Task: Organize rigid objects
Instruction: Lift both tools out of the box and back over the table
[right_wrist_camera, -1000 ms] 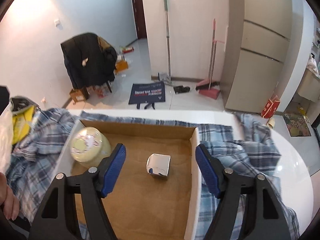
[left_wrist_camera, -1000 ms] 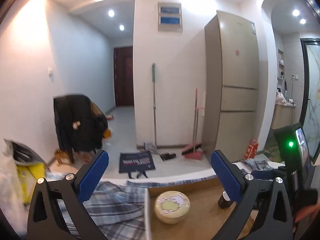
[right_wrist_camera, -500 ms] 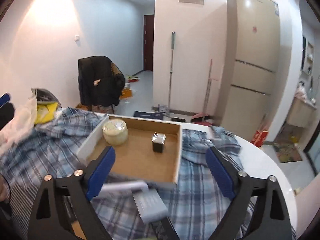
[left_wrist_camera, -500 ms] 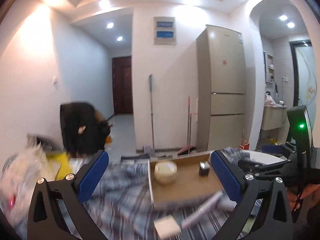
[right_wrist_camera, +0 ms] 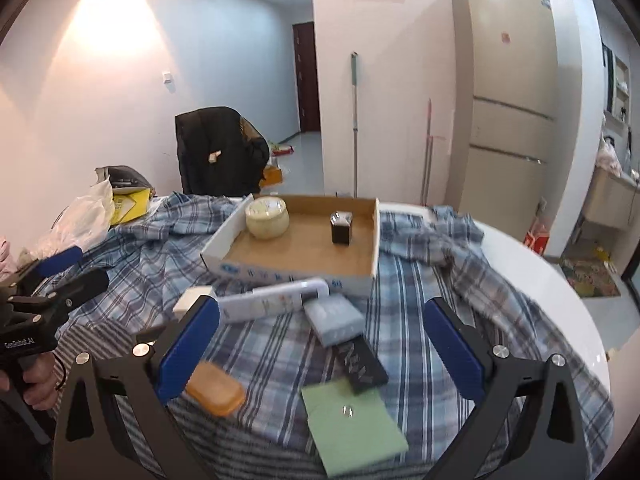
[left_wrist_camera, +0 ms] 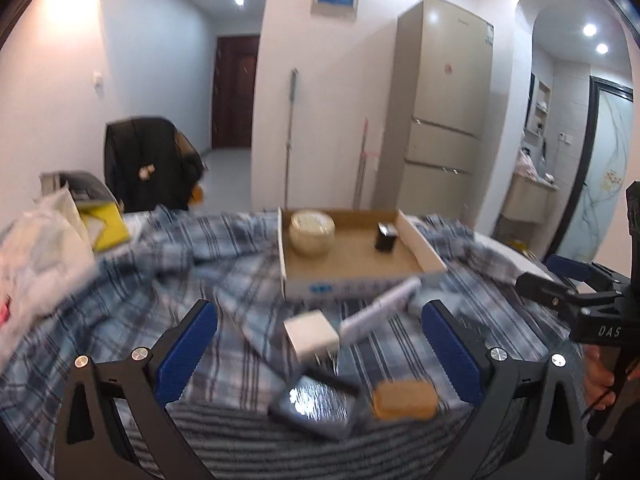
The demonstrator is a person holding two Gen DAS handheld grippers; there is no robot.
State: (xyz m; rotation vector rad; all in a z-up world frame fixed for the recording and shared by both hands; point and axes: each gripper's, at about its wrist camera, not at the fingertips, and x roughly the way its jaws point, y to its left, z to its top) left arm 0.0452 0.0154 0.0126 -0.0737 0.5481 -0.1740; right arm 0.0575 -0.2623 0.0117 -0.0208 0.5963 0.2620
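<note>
The right tool (right_wrist_camera: pixel 322 336) fills the lower half of the right wrist view, its blue pads apart and opening wider, with nothing gripped. Between the pads, on the plaid cloth (right_wrist_camera: pixel 420 280) over the worktop, lie a pale blue box (right_wrist_camera: pixel 334 318), a black card (right_wrist_camera: pixel 362 364) and a green notebook (right_wrist_camera: pixel 352 428). An orange soap case (right_wrist_camera: pixel 216 388) sits just beside the left pad. A long white box (right_wrist_camera: pixel 272 300) lies crosswise above them, its long axis running left to right, touching the near wall of the cardboard tray (right_wrist_camera: pixel 280 276). Up the frame, inside the tray, stand a cream jar (right_wrist_camera: pixel 267 218) and a small dark cube (right_wrist_camera: pixel 341 228). The left tool (left_wrist_camera: pixel 320 346), also apart and empty, faces a white charger (left_wrist_camera: pixel 311 336) lying between its pads. Judging by this, the right tool is nearer the pale blue box.
</note>
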